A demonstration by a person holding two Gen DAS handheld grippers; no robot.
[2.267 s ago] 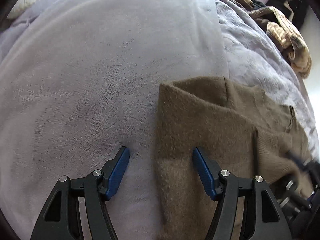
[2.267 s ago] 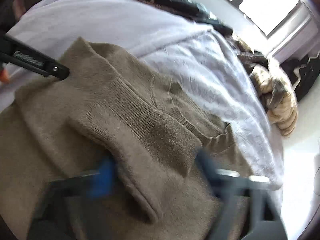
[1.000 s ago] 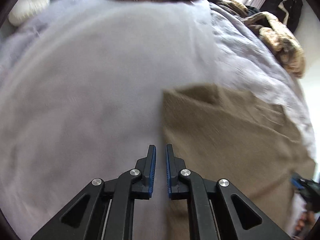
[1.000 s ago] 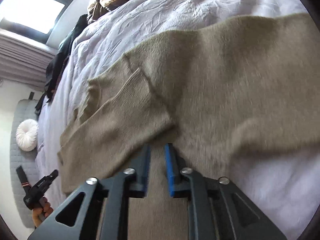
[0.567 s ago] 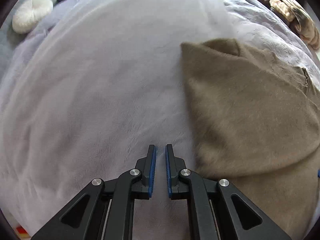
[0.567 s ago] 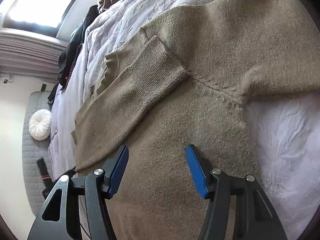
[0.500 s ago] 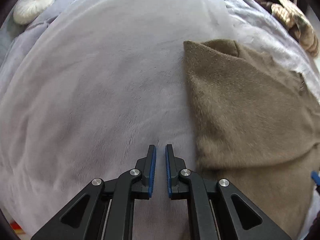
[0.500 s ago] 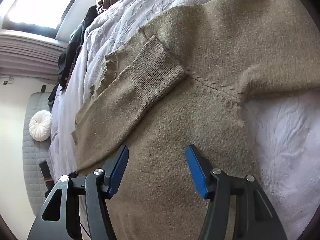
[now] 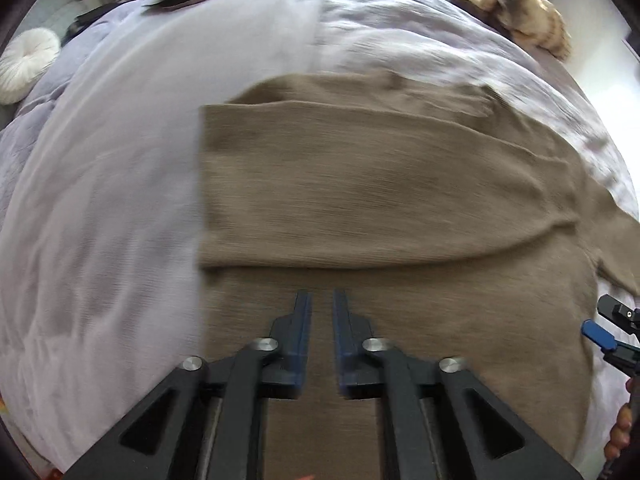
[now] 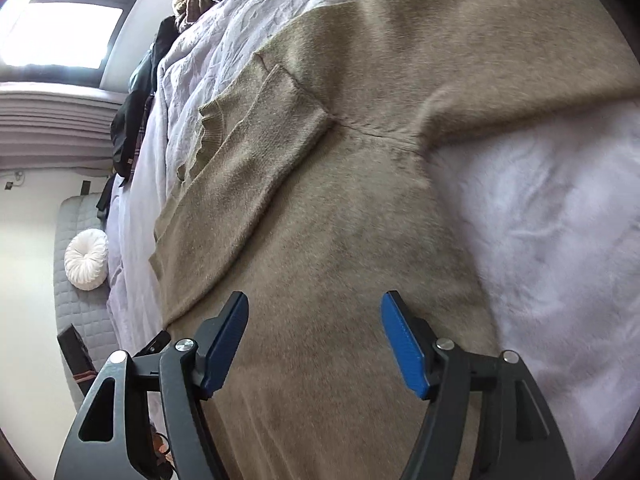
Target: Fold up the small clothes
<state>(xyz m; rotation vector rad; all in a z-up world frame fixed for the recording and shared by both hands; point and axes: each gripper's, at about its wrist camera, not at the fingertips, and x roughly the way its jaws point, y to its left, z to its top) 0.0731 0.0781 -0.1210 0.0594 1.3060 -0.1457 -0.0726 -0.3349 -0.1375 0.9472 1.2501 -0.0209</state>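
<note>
Left gripper (image 9: 321, 300): shifted onto sweater (image 9: 380, 200), jaws just parting, narrow gap, empty.
Right gripper (image 10: 314, 320): just widened, holding nothing.
Sleeve (image 10: 256, 152): folded across; other sleeve next, likely.

Sweater (image 9: 380, 184) flat on bed (image 9: 100, 200), sleeve (image 10: 248, 168) folded across; cushion (image 9: 24, 64) far left.

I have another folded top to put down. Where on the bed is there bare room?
Bare lilac blanket lies left of the brown sweater, up to the white round cushion. In the right wrist view another bare patch lies under the outstretched sleeve. The far edge is crowded with piled clothes.
</note>
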